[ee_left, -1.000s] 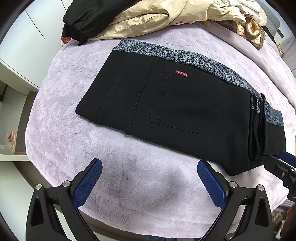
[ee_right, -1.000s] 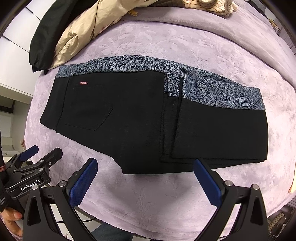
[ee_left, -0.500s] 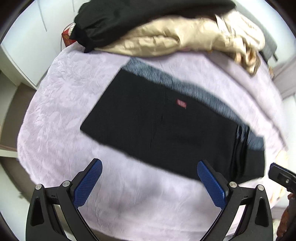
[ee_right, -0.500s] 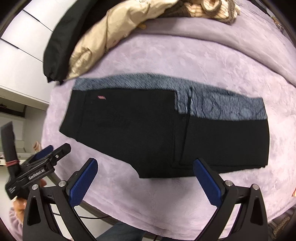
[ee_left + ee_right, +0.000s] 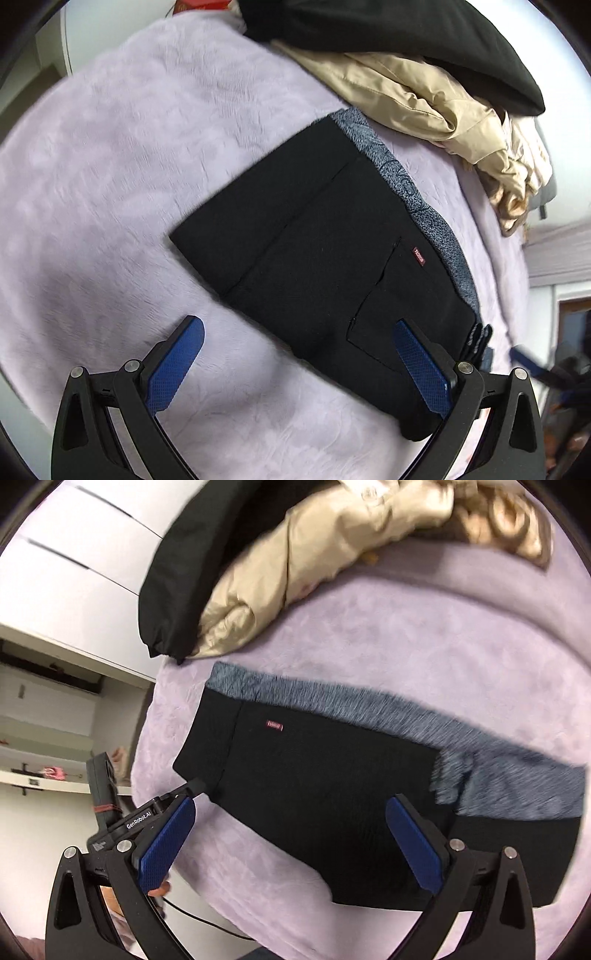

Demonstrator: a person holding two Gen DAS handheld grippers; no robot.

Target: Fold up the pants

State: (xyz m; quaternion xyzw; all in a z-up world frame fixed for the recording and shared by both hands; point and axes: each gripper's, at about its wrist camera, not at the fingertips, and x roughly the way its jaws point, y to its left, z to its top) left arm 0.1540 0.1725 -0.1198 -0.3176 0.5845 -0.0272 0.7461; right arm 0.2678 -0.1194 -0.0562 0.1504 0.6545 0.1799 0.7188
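Observation:
Black pants (image 5: 314, 266) with a grey patterned waistband and a small red label lie folded flat on the lilac blanket; they also show in the right wrist view (image 5: 332, 786). My left gripper (image 5: 295, 362) is open and empty, above the pants' near edge. My right gripper (image 5: 291, 834) is open and empty, above the near edge of the pants. The left gripper's body (image 5: 147, 816) shows at the left of the right wrist view, beside the pants' left end.
The lilac blanket (image 5: 110, 166) covers the bed. A beige jacket (image 5: 424, 96) and a black garment (image 5: 388, 33) are piled at the far side, also in the right wrist view (image 5: 295, 565). White cupboards (image 5: 74, 565) and shelves stand at the left.
Both grippers have swung and tilted; the views rotated and moved closer to the pants. The pants have not moved. Both grippers stay open.

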